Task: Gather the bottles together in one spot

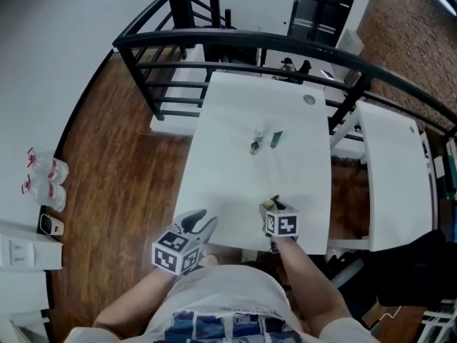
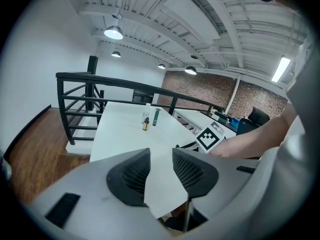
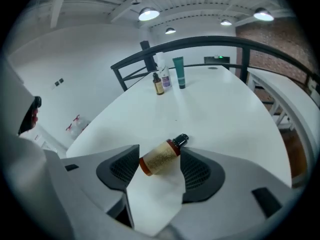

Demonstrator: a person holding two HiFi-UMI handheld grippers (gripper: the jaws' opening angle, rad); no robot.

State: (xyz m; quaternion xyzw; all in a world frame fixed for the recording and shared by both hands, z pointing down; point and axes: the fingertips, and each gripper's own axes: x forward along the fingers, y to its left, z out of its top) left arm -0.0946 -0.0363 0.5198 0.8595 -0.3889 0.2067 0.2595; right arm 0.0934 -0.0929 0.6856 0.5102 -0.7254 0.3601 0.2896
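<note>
A small amber bottle point(image 3: 161, 157) with a black cap lies on its side near the front edge of the white table point(image 1: 235, 177). My right gripper point(image 3: 159, 164) is down around it, open, with a jaw on each side of the bottle; I see no firm press on it. Mid-table stand a clear bottle point(image 1: 258, 133), a small amber dropper bottle point(image 1: 254, 147) and a green tube point(image 1: 276, 139), close together. They also show far off as the dropper bottle point(image 3: 158, 84) and green tube point(image 3: 178, 72). My left gripper point(image 1: 198, 220) hovers at the table's front left edge, open by a narrow gap and empty.
A black railing point(image 1: 235, 38) runs round the table's far and left sides. A second white table point(image 1: 393, 170) stands to the right. A round fitting point(image 1: 308, 99) is set in the far right of the table. Small items point(image 1: 46, 184) sit on the wooden floor at left.
</note>
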